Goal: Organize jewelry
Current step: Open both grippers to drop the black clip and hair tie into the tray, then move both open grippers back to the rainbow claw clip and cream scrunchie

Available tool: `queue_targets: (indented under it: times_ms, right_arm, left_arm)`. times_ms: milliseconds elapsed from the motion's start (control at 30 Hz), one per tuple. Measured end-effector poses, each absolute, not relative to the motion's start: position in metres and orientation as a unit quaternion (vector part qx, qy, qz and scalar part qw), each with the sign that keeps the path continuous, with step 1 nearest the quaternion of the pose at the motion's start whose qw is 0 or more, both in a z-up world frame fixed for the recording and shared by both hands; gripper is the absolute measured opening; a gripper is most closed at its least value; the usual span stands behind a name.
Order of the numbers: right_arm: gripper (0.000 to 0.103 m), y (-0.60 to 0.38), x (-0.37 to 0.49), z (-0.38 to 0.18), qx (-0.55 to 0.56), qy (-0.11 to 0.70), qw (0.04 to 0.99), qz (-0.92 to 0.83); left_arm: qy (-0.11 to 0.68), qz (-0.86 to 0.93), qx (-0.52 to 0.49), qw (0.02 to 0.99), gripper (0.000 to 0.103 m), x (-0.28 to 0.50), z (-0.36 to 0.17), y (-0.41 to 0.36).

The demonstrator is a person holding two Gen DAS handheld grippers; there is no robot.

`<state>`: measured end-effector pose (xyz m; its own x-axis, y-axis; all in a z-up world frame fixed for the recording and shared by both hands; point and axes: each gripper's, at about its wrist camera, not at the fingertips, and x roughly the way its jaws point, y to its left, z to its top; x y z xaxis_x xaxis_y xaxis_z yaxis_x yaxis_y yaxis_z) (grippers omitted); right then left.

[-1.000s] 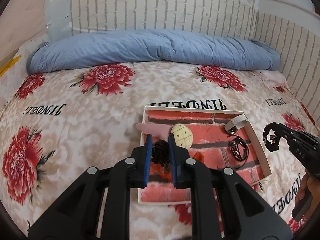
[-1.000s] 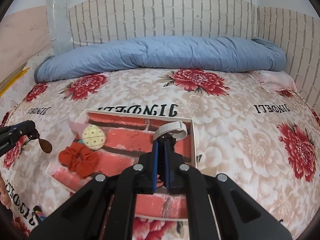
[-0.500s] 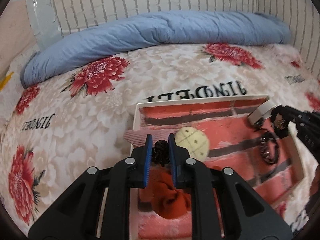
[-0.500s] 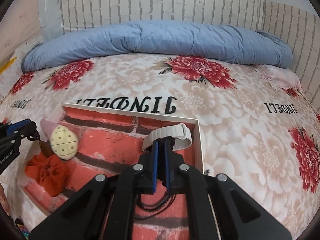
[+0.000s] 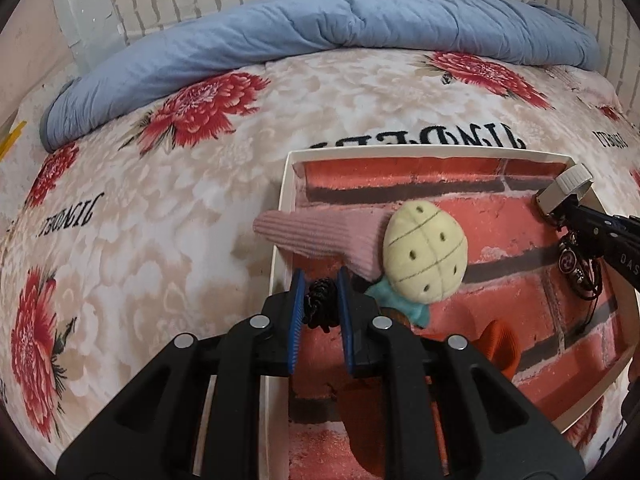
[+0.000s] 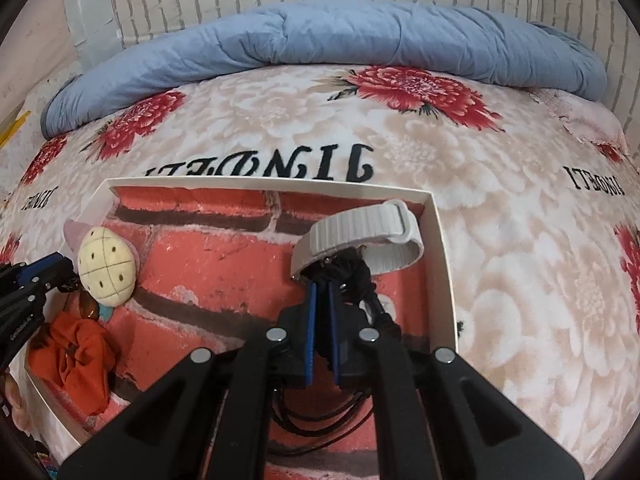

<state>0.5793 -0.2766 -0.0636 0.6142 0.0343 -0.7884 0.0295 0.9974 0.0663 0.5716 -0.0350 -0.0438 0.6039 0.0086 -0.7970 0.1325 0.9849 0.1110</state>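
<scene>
Left gripper (image 5: 319, 305) fingers clamp a dark bead string (image 5: 320, 307) over the tray (image 5: 280, 216); right gripper (image 6: 322, 300) fingers pinch a black cord (image 6: 362, 280) beside the white band (image 6: 360, 232).

Both grippers matte black plastic, forked frames with triangular cutouts. Left gripper (image 5: 319, 295): blue ribbed pads, four round silver screws. Right gripper (image 6: 322, 294): same blue pads, same silver screws. White lettering on the sides, partly legible.

the tray (image 6: 440, 264) lies on the bedspread (image 6: 500, 200); inside, the plush hair clip (image 6: 106, 272) sits left, the watch band (image 6: 360, 236) right, the scrunchie (image 6: 72, 360) before the clip.
</scene>
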Motion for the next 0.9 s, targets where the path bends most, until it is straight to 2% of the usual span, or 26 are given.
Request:
queue_targets:
  times_ms: [100,133,233,300,333,367,433,500,567,667,767,900]
  right_arm:
    - [0.010,-0.276,0.578,-0.066,0.029,0.444,0.896,-0.001]
    - [0.010,-0.276,0.578,-0.065,0.029,0.444,0.896,0.002]
    - [0.010,-0.280,0.574,-0.060,0.036,0.444,0.895,0.009]
    - [0.021,-0.283,0.569,-0.054,0.041,0.441,0.896,0.013]
    - [0.037,-0.285,0.566,-0.050,0.041,0.438,0.898,0.014]
    - [0.045,-0.286,0.562,-0.045,0.040,0.431,0.901,0.014]
    - [0.046,-0.291,0.553,-0.034,0.042,0.420,0.906,0.017]
    - [0.053,-0.295,0.543,-0.023,0.047,0.411,0.910,0.017]
    - [0.064,-0.296,0.529,-0.011,0.042,0.397,0.917,0.012]
    - [0.081,-0.297,0.508,0.005,0.032,0.372,0.928,0.000]
    - [0.090,-0.297,0.489,0.013,0.027,0.361,0.932,-0.008]
    - [0.093,-0.299,0.467,0.015,0.025,0.353,0.935,-0.031]
  left_arm:
    - [0.440,-0.037,0.081,0.893,0.016,0.568,-0.042,-0.036]
    - [0.437,-0.038,0.083,0.895,0.020,0.566,-0.040,-0.037]
    - [0.423,-0.038,0.089,0.901,0.043,0.559,-0.031,-0.040]
    - [0.413,-0.040,0.093,0.905,0.051,0.553,-0.022,-0.041]
    - [0.407,-0.042,0.093,0.908,0.056,0.549,-0.016,-0.042]
    - [0.404,-0.044,0.093,0.909,0.060,0.546,-0.012,-0.042]
    - [0.396,-0.049,0.090,0.912,0.067,0.537,-0.003,-0.041]
    - [0.386,-0.049,0.082,0.918,0.077,0.526,0.009,-0.036]
    - [0.377,-0.053,0.069,0.922,0.089,0.513,0.019,-0.028]
    - [0.355,-0.047,0.067,0.931,0.098,0.492,0.033,-0.016]
    - [0.341,-0.033,0.074,0.937,0.098,0.471,0.045,-0.004]
    - [0.335,-0.024,0.071,0.939,0.098,0.447,0.050,0.012]
